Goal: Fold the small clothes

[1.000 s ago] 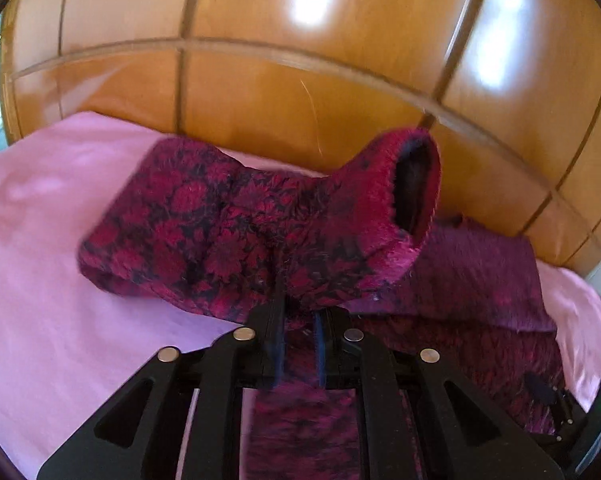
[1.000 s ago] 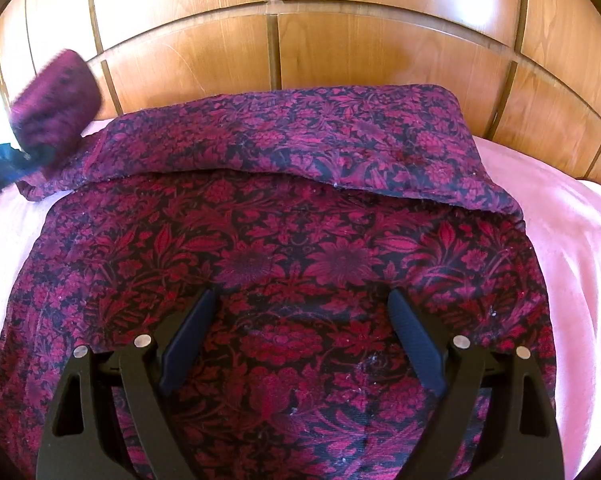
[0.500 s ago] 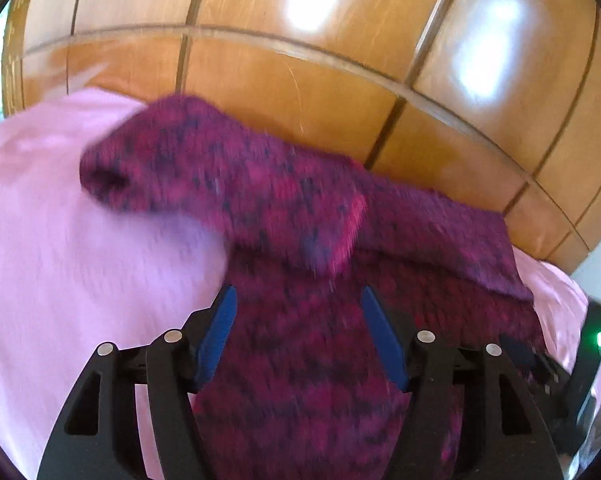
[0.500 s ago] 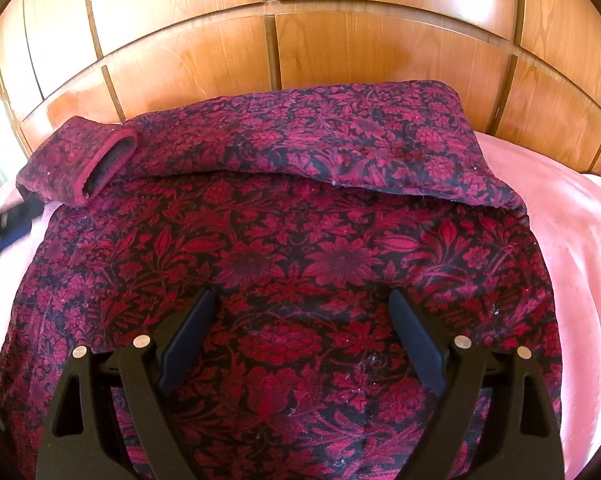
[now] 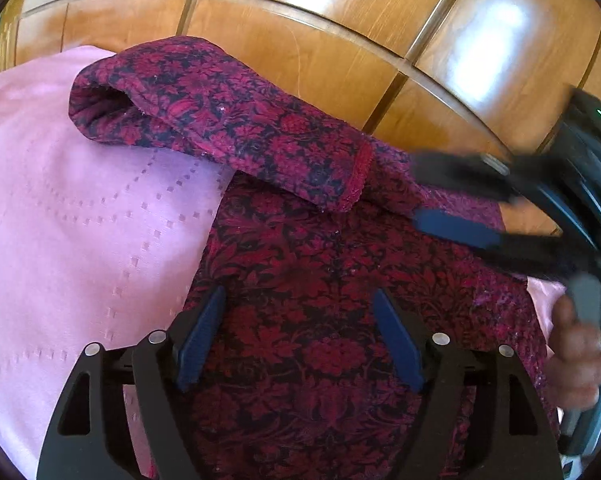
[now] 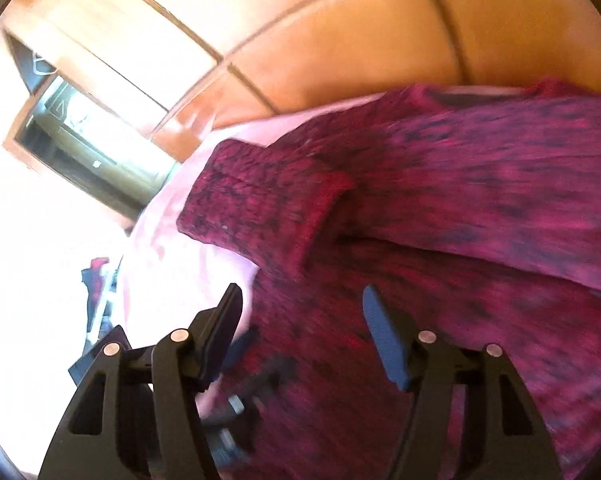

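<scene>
A dark red floral garment (image 5: 324, 280) lies flat on a pink sheet (image 5: 80, 240). Its left sleeve (image 5: 228, 120) lies folded across the upper body, cuff end (image 5: 356, 176) resting on the cloth. My left gripper (image 5: 298, 336) is open and empty, hovering over the lower body of the garment. My right gripper (image 5: 456, 200) shows blurred at the right of the left wrist view, open, over the upper right of the garment. In the right wrist view the right gripper (image 6: 300, 332) is open and empty above the garment (image 6: 460, 240), near the folded sleeve (image 6: 268, 212); the view is blurred.
A glossy wooden headboard (image 5: 340, 40) stands right behind the garment. The pink sheet spreads out to the left. A bright window (image 6: 88, 132) and some dark items (image 6: 96, 292) show far left in the right wrist view. A hand (image 5: 576, 360) holds the right gripper's handle.
My left gripper let go of the sleeve, which now lies folded across the garment, and drew back. My right gripper swung left and tilted, coming in over the garment's upper part.
</scene>
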A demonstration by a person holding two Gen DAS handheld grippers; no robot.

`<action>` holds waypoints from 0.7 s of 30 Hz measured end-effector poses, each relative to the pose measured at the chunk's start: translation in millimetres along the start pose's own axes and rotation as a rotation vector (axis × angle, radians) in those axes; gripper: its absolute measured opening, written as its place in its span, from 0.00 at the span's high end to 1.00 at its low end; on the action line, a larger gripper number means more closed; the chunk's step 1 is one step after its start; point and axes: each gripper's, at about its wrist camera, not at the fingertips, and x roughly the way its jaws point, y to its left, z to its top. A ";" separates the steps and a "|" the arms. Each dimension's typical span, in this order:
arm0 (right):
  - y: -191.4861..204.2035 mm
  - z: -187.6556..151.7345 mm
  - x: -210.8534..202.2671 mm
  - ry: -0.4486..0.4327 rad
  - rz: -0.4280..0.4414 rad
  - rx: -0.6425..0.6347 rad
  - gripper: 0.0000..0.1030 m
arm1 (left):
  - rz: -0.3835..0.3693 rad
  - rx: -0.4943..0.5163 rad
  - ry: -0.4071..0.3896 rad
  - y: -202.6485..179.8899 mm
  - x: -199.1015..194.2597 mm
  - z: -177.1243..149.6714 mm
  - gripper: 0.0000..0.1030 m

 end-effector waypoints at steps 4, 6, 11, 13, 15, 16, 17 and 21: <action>-0.2 25.4 46.3 0.085 0.003 0.064 0.46 | -0.035 -0.008 0.000 2.7 -0.9 -1.5 0.20; 3.6 31.4 61.2 0.098 -0.058 0.054 0.73 | -0.036 -0.003 0.002 1.7 -1.1 -2.3 0.19; 38.8 32.1 29.2 -0.036 -0.144 -0.070 0.91 | -0.045 0.000 0.004 -0.6 -1.3 -4.4 0.16; 50.7 30.6 3.8 -0.105 -0.159 -0.115 0.92 | -0.041 0.004 0.005 -2.5 -0.7 -4.0 0.16; 62.9 28.5 -29.8 -0.199 -0.191 -0.166 0.92 | -0.042 0.003 0.005 -3.1 -0.7 -4.0 0.15; 66.5 28.0 -43.8 -0.242 -0.212 -0.182 0.93 | -0.043 0.002 0.005 -2.5 -1.2 -4.1 0.15; 66.8 29.0 -63.2 -0.300 -0.257 -0.198 0.93 | -0.041 0.003 0.005 -3.5 -0.9 -4.3 0.15; 50.8 31.6 -104.9 -0.429 -0.377 -0.173 0.93 | -0.030 0.010 0.008 -4.8 3.3 -2.8 0.16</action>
